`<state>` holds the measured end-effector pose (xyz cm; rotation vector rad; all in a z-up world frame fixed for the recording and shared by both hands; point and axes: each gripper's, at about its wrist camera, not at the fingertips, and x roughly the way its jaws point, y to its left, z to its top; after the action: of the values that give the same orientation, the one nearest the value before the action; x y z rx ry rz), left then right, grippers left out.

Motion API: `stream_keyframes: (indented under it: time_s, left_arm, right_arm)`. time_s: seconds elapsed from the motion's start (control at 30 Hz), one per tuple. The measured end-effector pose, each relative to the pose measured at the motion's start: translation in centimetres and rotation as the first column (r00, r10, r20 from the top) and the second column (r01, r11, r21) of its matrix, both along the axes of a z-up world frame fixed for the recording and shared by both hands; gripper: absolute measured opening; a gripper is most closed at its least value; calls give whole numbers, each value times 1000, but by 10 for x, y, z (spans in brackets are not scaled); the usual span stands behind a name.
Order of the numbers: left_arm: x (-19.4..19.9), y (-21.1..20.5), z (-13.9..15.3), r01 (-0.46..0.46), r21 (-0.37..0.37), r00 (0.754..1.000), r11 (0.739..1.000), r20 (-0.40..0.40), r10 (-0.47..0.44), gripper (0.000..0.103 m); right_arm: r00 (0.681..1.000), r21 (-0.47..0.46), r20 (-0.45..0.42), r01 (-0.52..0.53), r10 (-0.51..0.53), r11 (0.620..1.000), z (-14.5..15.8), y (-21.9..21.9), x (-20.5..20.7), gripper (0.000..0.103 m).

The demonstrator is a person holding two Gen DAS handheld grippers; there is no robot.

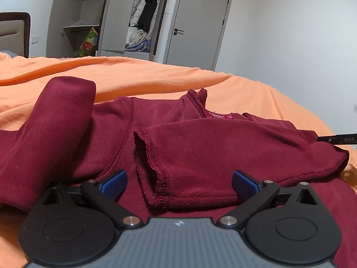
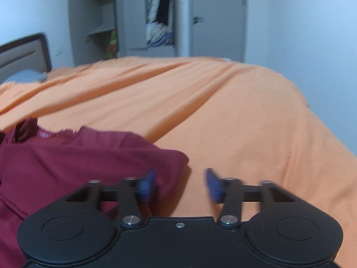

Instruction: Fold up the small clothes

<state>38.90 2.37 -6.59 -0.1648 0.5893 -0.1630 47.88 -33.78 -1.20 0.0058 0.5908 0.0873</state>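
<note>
Left sleeve: the maroon shirt's (image 1: 189, 138) left sleeve (image 1: 60, 111) stands humped up at the left side of the garment, not yet laid flat.

Shirt: it lies spread on the orange bedsheet (image 1: 145, 76), toward the near edge of the bed, neckline and pink label (image 1: 219, 116) facing the far edge.

Folded sleeve: the other sleeve is already laid across the chest, its cuff (image 1: 154, 167) ending at the middle.

Left gripper (image 1: 179, 182): released, jaws spread wide, hovering low over the cuff and holding nothing.

Right edge of shirt: the folded shoulder (image 2: 169, 156) ends where bare sheet begins.

Right gripper (image 2: 180, 185): released and empty, jaws apart, one blue pad (image 2: 147, 185) over the cloth edge, the other over the sheet; this view is smeared, so whether a pad touches the fabric I cannot say.

Step in hand: as I judge it, sleeves are being folded inward; one is done, the left remains.

Next move: probably the left gripper shifts over to the raised sleeve, pinches near its end and lays it across the chest, flat, without dragging the body.
</note>
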Motion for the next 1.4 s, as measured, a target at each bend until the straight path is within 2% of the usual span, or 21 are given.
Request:
stream_keyframes:
  time_s: [0.03,0.1,0.17,0.2,0.27,0.33,0.37,0.5,0.67,0.97,1.13,1.23,1.4]
  left_arm:
    - [0,0,0,0,1,1000,1000,1,0,102]
    - [0,-1,-1,0,2,1000,1000,3,0,102]
    - [1,-2,-1,0,5,1000,1000,4,0,102]
    - [1,-2,-1,-1,7,1000,1000,5,1,102]
    - [1,-2,-2,0,9,1000,1000,6,0,102]
    - [1,-2,-2,1,6,1000,1000,7,-1,102]
    - [1,-2,-2,1,6,1000,1000,8,-1,102]
    - [0,-2,-3,3,3,1000,1000,15,-3,102]
    - [0,-1,-3,3,2,1000,1000,18,-3,102]
    - [-30,2,20,-38,-27,999,999,22,38,103]
    - [-62,15,37,-130,-10,990,991,52,131,103]
    - [-76,34,47,-220,1,974,976,54,220,103]
    - [-99,81,66,-422,24,906,906,60,420,103]
  right_arm:
    - [999,10,13,31,-32,999,3,2,-8,70]
    - [995,53,35,96,-98,994,8,2,-27,84]
    - [994,104,75,73,-81,992,8,7,-45,92]
    - [994,100,82,70,-79,992,5,11,-52,93]
    - [992,36,75,97,-99,995,-4,20,-58,92]
    - [984,-31,53,171,-170,985,-16,22,-59,90]
    - [977,-34,38,213,-212,976,-22,20,-59,89]
    - [938,72,-10,345,-345,936,-40,4,-72,89]
    - [929,-42,39,368,-367,929,-48,26,-81,92]
    - [923,-29,56,383,-381,923,-55,23,-79,100]
    - [923,-16,64,382,-381,924,-56,23,-81,102]
    - [923,2,77,379,-378,926,-58,21,-85,102]
    - [923,13,86,376,-376,926,-59,20,-90,102]
